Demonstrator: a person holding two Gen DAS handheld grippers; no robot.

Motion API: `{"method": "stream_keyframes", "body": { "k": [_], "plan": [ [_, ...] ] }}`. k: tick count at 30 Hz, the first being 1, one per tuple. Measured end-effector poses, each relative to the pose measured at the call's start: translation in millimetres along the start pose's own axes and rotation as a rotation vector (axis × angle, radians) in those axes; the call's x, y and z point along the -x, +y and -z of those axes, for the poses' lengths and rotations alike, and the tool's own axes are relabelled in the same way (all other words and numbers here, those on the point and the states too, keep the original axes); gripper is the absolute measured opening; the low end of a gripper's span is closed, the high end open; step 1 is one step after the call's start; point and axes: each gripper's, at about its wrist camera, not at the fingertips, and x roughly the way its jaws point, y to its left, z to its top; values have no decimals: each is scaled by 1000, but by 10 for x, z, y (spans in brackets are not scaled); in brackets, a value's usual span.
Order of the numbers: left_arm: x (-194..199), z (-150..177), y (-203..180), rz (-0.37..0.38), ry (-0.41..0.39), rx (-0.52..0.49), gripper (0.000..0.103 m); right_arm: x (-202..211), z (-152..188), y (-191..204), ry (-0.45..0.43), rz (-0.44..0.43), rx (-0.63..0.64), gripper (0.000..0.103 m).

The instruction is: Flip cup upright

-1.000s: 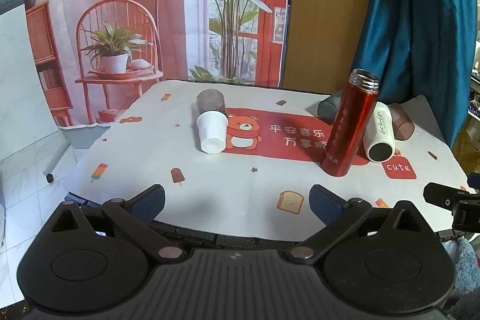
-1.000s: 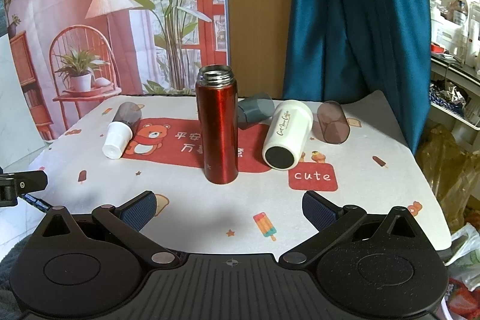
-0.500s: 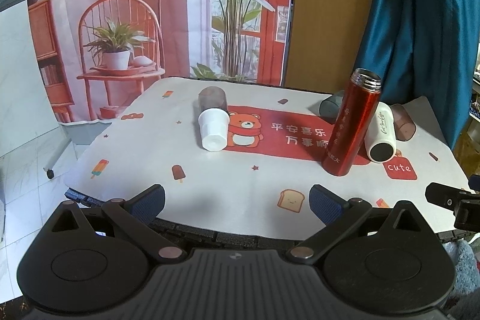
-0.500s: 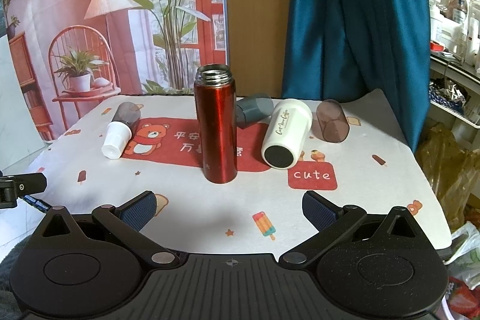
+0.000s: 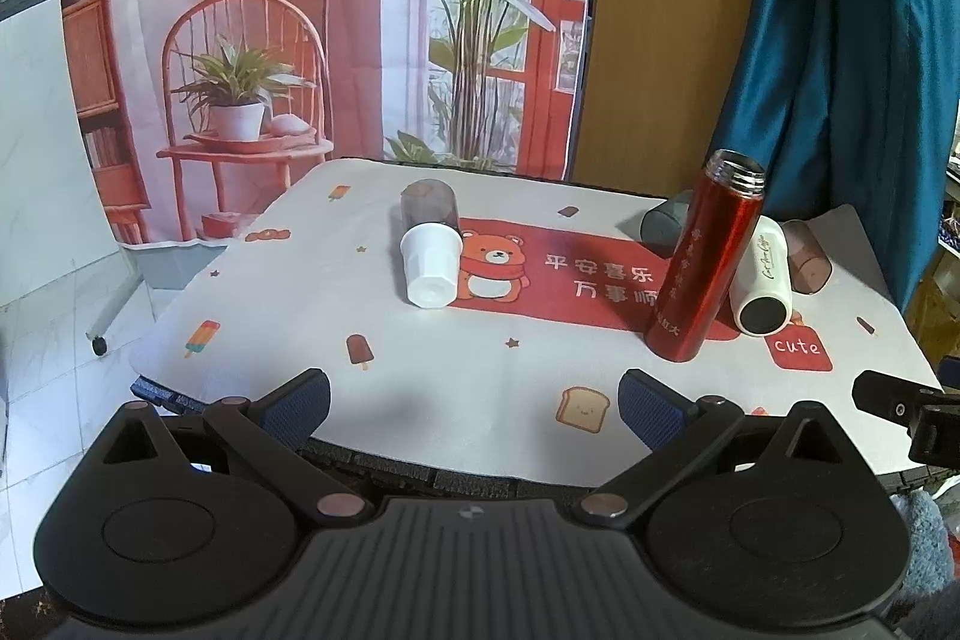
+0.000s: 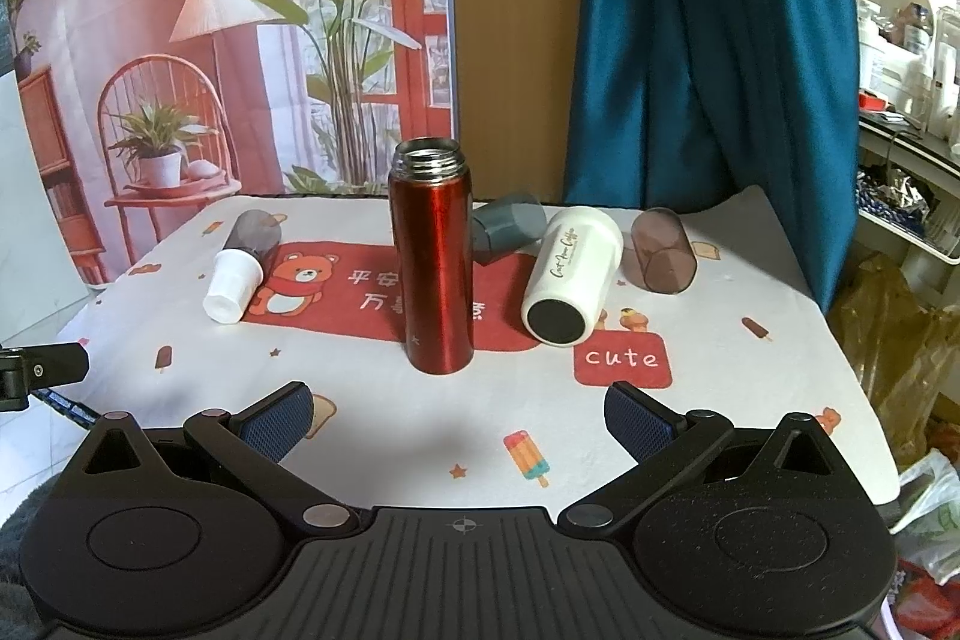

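Table covered by a white printed cloth with a red bear panel at centre and a red "cute" patch at right. Left gripper held low over the near table edge, jaws spread wide, nothing between the blue pads. Right gripper likewise at the near edge, jaws spread wide and empty, blue pads clear of every object. Red thermos flask standing upright without cap, just beyond and slightly left of the right gripper's centreline, base at the near edge of the red panel. White coffee tumbler lying on its side just right of the flask, black base toward the camera, ahead of the right gripper's right finger. Small white cup lying on its side at the left end of the red panel, closed bottom toward the left wrist camera, well ahead of the left gripper and slightly left of its centreline; far left in the right wrist view. Dark translucent cup lying directly behind the white cup, touching or fitted over its far end, which cannot be told. Brown translucent cup on its side right of the tumbler. Grey cup on its side behind the flask and tumbler.
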Motion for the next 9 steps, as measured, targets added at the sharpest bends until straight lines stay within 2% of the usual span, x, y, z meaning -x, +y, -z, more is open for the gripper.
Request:
{"method": "stream_keyframes", "body": {
  "k": [9],
  "plan": [
    [23,6,-5,5,-14,0,103,-7,1,1,3,0,-2,103]
  ]
}}
